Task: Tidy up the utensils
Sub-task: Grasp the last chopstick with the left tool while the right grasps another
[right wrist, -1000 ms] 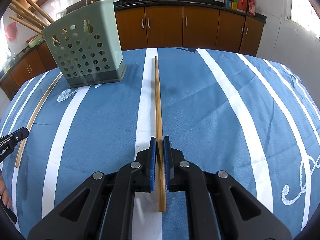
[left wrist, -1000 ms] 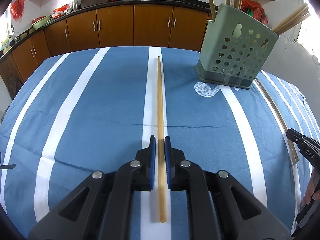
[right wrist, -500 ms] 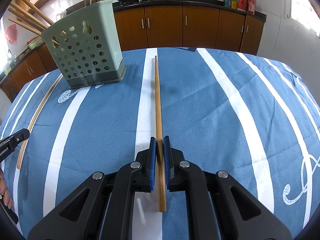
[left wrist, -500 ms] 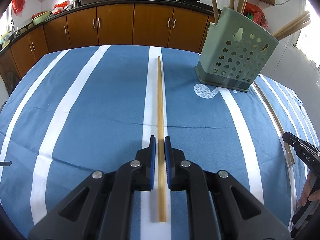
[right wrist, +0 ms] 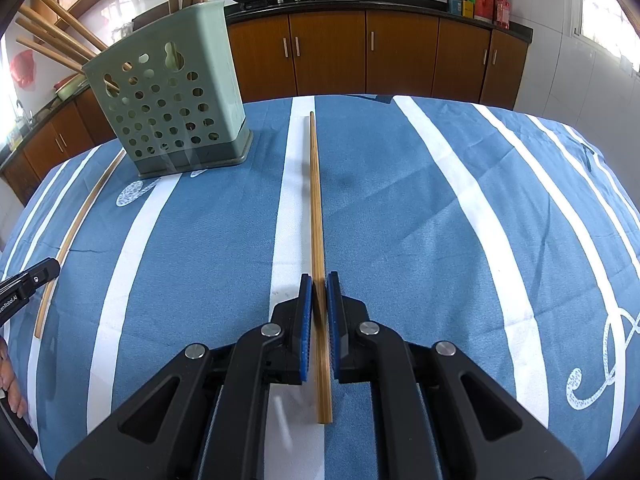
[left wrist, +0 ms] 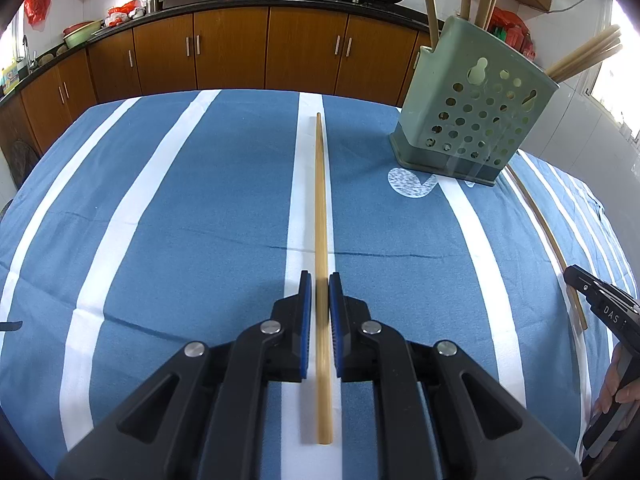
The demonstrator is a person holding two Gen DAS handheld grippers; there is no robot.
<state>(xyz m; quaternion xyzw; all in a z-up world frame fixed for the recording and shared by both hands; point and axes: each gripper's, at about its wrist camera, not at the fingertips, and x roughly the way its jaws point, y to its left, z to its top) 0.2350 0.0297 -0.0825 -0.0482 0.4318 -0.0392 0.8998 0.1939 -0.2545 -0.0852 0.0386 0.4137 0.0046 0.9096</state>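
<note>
Both our grippers are clenched on chopsticks: our left gripper (left wrist: 320,280) clamps a pale chopstick (left wrist: 321,200), our right gripper (right wrist: 318,280) a darker chopstick (right wrist: 316,200). Each stick points toward the table's far edge, where the green holder (left wrist: 472,120) stands on the striped cloth (left wrist: 200,220).

Blue white-striped tablecloth (left wrist: 200,216); green holder (left wrist: 476,120)

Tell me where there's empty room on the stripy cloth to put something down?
Bare cloth lies between the left chopstick and the table's left edge. More lies between the right chopstick and the right edge. It is crowded between the two chopsticks, where the green holder stands.
</note>
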